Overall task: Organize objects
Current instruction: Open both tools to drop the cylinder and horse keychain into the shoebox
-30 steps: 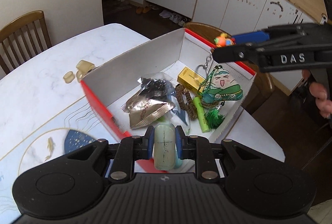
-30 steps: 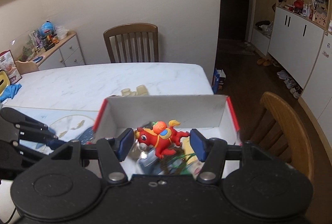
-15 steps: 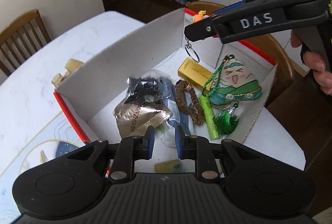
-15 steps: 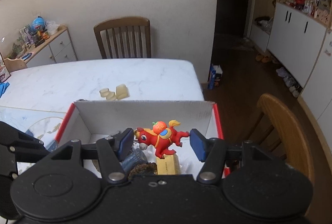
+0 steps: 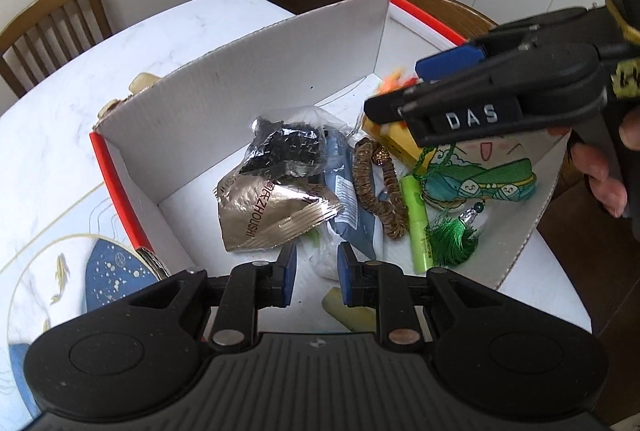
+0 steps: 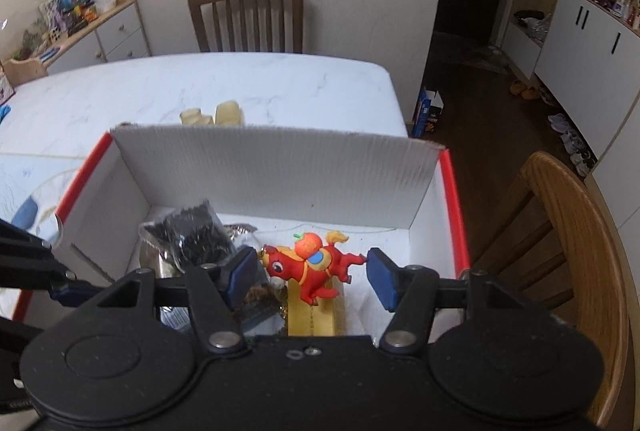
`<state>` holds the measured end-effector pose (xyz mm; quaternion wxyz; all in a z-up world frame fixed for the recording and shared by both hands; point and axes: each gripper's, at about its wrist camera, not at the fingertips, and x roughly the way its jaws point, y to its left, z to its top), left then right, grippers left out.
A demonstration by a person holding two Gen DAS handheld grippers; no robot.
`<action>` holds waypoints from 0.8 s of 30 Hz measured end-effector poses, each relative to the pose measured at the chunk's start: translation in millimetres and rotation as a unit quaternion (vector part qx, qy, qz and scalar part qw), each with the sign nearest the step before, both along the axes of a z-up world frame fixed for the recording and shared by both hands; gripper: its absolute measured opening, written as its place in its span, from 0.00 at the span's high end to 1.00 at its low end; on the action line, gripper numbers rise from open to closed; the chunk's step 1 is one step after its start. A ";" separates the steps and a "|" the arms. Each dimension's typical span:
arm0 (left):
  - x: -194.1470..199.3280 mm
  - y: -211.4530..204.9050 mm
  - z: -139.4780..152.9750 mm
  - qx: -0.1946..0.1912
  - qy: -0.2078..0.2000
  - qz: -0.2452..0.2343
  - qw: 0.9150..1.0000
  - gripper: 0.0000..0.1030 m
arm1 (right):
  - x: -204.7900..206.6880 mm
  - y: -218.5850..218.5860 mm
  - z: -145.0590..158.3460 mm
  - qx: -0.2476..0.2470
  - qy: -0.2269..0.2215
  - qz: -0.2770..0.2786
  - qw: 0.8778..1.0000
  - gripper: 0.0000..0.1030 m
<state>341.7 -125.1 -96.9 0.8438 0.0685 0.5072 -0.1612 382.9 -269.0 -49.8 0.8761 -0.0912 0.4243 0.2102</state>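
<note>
A white cardboard box (image 5: 280, 71) with red edges holds a bag of black beads (image 5: 288, 147), a gold foil packet (image 5: 268, 215), a bead bracelet (image 5: 380, 191), a green tube (image 5: 416, 223) and a green tasselled charm (image 5: 480, 183). My left gripper (image 5: 313, 273) hangs over the box's near end, its pads a little apart with nothing between them. A pale green piece (image 5: 348, 311) lies on the box floor just below it. My right gripper (image 6: 311, 263) is shut on a red toy horse (image 6: 310, 267), low inside the box (image 6: 280, 171) above a yellow carton (image 6: 316, 315). In the left wrist view the right gripper (image 5: 396, 87) reaches in from the right.
The box stands on a white marble table (image 6: 240, 87) near its corner. Small cream pieces (image 6: 212, 113) lie behind the box's far wall. A patterned placemat (image 5: 112, 271) is at the left. Wooden chairs (image 6: 246, 15) (image 6: 576, 231) stand at two sides. A person's hand (image 5: 600, 175) grips the right tool.
The pale green piece left my left gripper's pads and now lies in the box. Both grippers sank toward the box, and the right one carried the red horse down inside it.
</note>
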 end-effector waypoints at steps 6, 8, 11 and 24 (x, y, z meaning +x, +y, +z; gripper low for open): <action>0.2 0.5 -2.0 -0.007 0.002 0.014 1.000 0.79 | -0.8 -3.4 -2.2 0.003 0.004 0.016 1.000 0.41; 0.0 0.2 -2.1 -0.009 0.001 0.018 1.000 0.79 | -1.7 -5.8 0.0 0.007 0.003 0.017 1.000 0.41; -2.5 0.5 -0.2 -0.013 -0.004 0.024 1.000 0.78 | -5.1 -10.8 5.9 0.019 0.001 0.020 1.000 0.40; -23.3 5.7 29.1 -0.041 -0.045 0.045 0.997 0.78 | -28.9 -34.1 49.5 0.067 -0.030 0.035 0.997 0.34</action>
